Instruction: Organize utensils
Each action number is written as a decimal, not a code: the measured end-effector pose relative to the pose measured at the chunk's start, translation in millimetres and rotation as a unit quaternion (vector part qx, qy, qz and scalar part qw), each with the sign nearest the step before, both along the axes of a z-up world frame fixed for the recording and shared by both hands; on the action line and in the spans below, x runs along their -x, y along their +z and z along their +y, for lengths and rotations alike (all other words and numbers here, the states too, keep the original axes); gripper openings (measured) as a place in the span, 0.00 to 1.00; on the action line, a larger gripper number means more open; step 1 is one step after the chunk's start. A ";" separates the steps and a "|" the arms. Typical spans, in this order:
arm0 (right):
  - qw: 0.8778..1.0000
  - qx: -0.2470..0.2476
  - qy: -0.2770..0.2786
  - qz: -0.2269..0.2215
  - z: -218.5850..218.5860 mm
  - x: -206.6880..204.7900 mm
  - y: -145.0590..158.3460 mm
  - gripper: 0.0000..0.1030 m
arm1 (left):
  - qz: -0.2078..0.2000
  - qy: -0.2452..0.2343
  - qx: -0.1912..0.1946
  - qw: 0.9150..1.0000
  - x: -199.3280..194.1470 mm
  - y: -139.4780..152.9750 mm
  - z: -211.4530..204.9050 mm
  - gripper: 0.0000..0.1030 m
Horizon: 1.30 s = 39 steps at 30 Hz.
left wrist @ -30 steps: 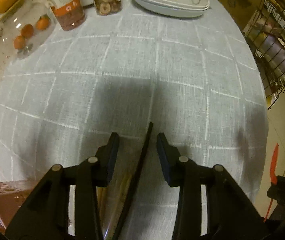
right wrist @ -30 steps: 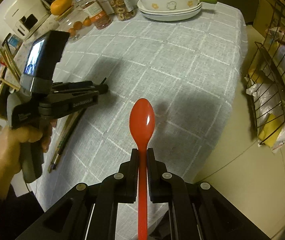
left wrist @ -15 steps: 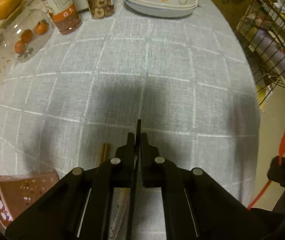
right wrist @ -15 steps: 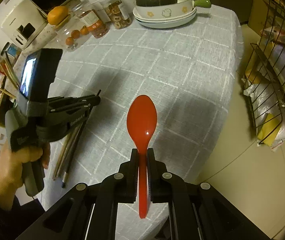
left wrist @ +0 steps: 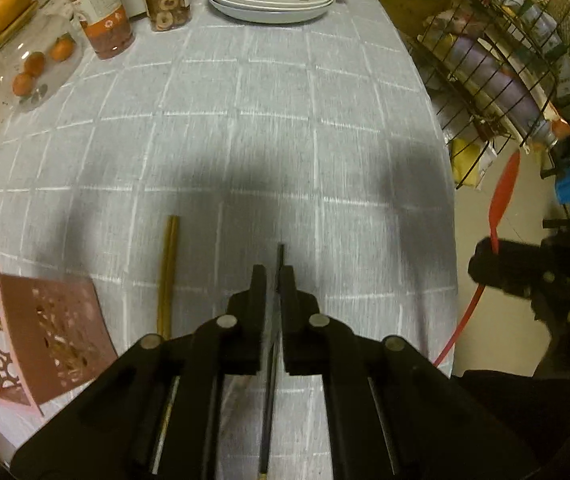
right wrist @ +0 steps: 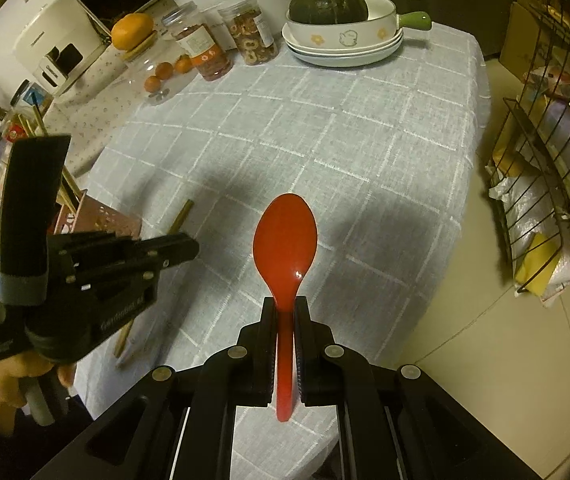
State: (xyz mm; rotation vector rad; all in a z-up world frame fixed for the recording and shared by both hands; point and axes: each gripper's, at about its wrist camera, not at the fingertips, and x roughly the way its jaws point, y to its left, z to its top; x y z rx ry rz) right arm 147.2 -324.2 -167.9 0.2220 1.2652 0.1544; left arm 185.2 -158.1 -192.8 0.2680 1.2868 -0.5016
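Left gripper (left wrist: 273, 280) clamps black chopstick (left wrist: 271, 380), jaws easing open a hair, stick between pads, tip poking toward 12 o'clock. Thin, stiff, light, slick; we judge mid-shaft grip steadier than tip. Right gripper (right wrist: 285, 308) clenched on red spoon (right wrist: 285, 236) at neck, bowl up at 12; light rigid plastic, may pivot. Wooden chopsticks (left wrist: 167, 272) lie on tablecloth (left wrist: 245, 140) at 10 o'clock. Pink perforated holder (left wrist: 49, 340) at 8 o'clock, likely destination. Jars (left wrist: 103, 16), stacked plates (left wrist: 273, 8) far at 12, well clear.
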 end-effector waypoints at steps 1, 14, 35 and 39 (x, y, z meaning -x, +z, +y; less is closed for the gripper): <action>1.000 0.000 -0.001 0.000 -0.5 0.2 0.3 0.08 | 0.005 -0.001 0.000 1.000 2.2 -0.9 0.4 0.14; 1.000 0.005 -0.002 0.007 -5.6 0.1 -4.6 0.08 | 0.072 0.020 0.013 0.997 2.0 -40.9 -9.1 0.19; 1.000 0.006 -0.019 -0.012 -10.5 2.9 5.8 0.08 | -0.004 0.017 0.038 0.999 9.2 -17.0 -10.0 0.06; 0.999 -0.007 -0.022 -0.030 -5.8 10.2 19.9 0.07 | -0.042 0.007 0.061 0.997 31.8 17.5 7.6 0.05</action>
